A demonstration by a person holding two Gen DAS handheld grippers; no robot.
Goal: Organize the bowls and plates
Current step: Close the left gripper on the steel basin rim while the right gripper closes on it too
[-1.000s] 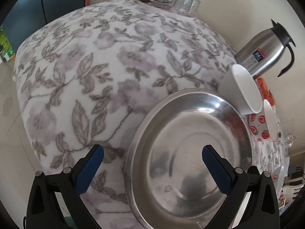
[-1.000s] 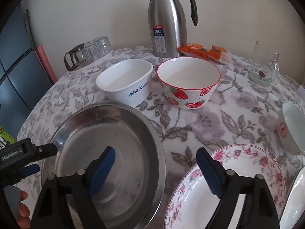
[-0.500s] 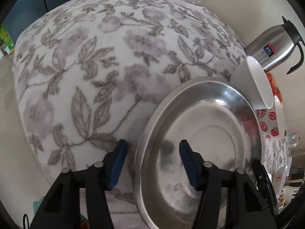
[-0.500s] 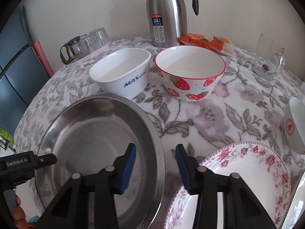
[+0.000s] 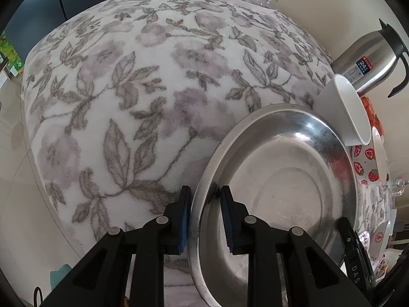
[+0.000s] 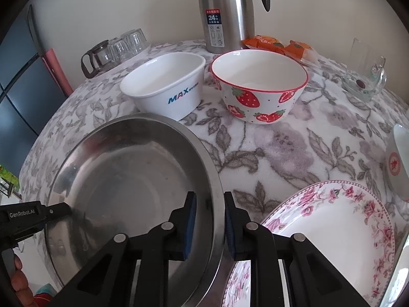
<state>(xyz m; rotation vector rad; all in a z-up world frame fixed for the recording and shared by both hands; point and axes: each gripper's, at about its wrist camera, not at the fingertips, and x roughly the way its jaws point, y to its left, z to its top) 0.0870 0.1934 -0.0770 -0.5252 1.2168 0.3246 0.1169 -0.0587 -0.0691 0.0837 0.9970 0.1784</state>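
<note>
Closing on opposite sides of the steel plate (image 6: 127, 179), both grippers have just been narrowing from a wide spread. Left gripper (image 5: 203, 215): fingers now pinch the plate's rim, one blue pad outside, one inside the dish. Right gripper (image 6: 209, 222): same pinch on the far rim, the floral plate (image 6: 332, 235) just outside its outer finger. The steel plate rests on the tabletop (image 6: 281, 140), the white bowl (image 6: 166, 84) and strawberry bowl (image 6: 258, 84) beyond the fingertips. Judgement: two-handed grasp set; a lift looks next.
</note>
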